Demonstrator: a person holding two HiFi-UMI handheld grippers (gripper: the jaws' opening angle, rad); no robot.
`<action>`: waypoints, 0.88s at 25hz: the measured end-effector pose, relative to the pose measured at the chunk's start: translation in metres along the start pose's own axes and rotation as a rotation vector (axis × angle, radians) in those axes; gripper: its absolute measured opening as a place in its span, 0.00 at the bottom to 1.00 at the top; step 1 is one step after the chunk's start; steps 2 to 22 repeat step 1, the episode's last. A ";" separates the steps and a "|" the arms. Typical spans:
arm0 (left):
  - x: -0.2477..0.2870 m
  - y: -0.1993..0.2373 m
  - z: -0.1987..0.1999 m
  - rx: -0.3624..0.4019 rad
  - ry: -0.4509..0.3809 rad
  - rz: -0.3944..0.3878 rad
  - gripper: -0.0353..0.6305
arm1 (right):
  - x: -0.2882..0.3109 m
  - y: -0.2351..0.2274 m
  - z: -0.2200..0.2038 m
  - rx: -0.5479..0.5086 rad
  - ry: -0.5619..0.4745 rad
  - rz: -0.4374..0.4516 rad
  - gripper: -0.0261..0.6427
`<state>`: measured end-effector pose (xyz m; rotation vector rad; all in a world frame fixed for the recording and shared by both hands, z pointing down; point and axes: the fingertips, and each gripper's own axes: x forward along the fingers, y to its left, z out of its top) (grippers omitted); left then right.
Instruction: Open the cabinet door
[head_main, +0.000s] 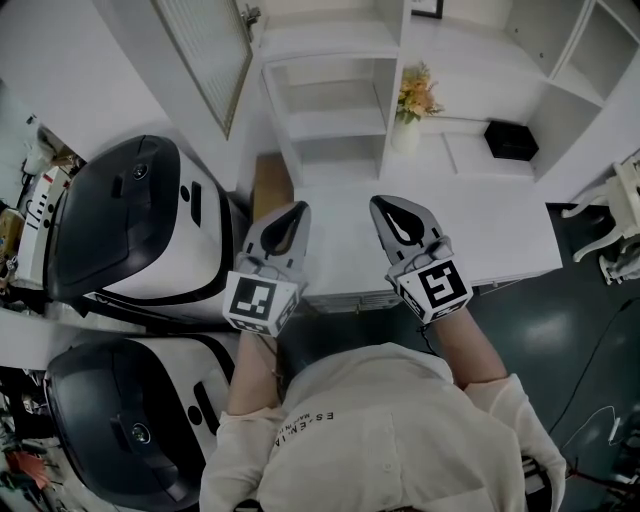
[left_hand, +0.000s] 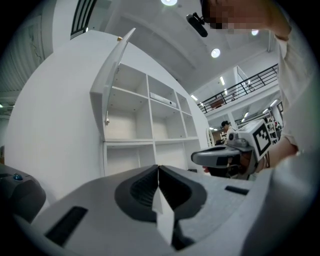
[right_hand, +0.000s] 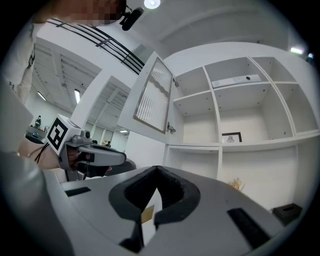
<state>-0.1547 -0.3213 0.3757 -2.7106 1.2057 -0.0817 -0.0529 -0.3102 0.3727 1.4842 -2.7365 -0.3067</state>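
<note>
Cabinet door wide open, white, slatted

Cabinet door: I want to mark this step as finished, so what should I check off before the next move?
1. Cabinet door swung out from the shelf unit: ok.
2. Left gripper jaws together, nothing between them: ok.
3. Right gripper jaws together, nothing between them: ok.
4. Both grippers apart from the door, touching nothing: ok.
5. Door knob in view and free: ok.
6. Door at its full swing: cannot tell.
</note>
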 end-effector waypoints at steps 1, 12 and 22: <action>0.000 0.000 0.000 -0.003 -0.001 0.000 0.06 | -0.001 0.000 -0.001 0.001 0.001 0.000 0.06; 0.000 0.000 0.000 -0.003 -0.001 0.000 0.06 | -0.001 0.000 -0.001 0.001 0.001 0.000 0.06; 0.000 0.000 0.000 -0.003 -0.001 0.000 0.06 | -0.001 0.000 -0.001 0.001 0.001 0.000 0.06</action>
